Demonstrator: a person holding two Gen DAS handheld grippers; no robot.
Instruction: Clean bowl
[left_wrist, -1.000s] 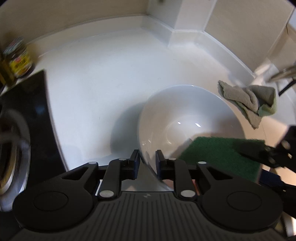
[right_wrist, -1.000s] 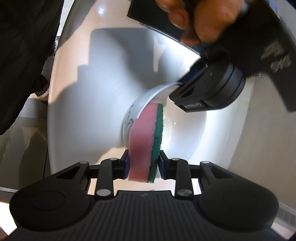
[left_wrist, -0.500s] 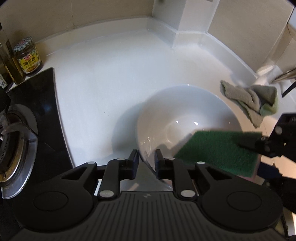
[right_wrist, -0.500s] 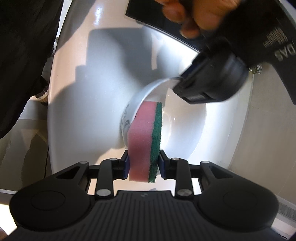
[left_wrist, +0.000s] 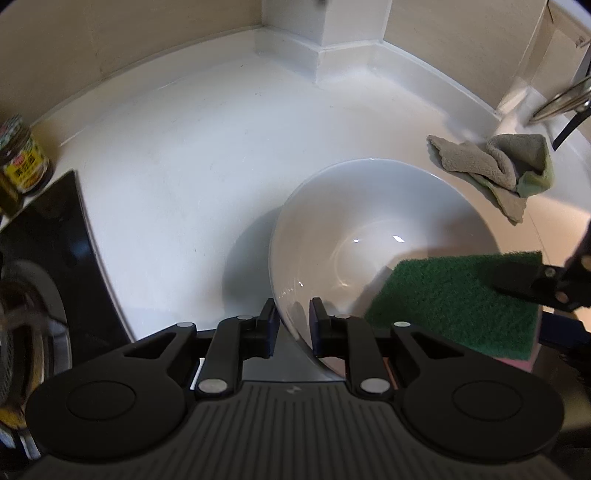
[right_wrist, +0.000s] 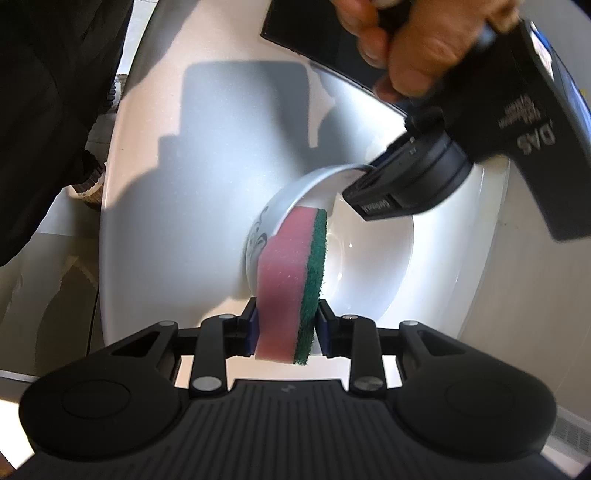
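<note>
White bowl (left_wrist: 369, 221) sits on the white counter (left_wrist: 184, 166), tilted. Left gripper (left_wrist: 291, 325) straddles the near rim, one finger outside and one inside; its jaws have just been closing, and a gap shows between the outer pad and the wall, so no firm clamp. Right gripper (right_wrist: 284, 328) is clamped on a pink-and-green sponge (right_wrist: 291, 280), whose far end reaches into the bowl. A grey cloth (left_wrist: 495, 166) lies just beyond the bowl; a jar (left_wrist: 22, 158) stands near the stove (left_wrist: 48, 266).
</note>
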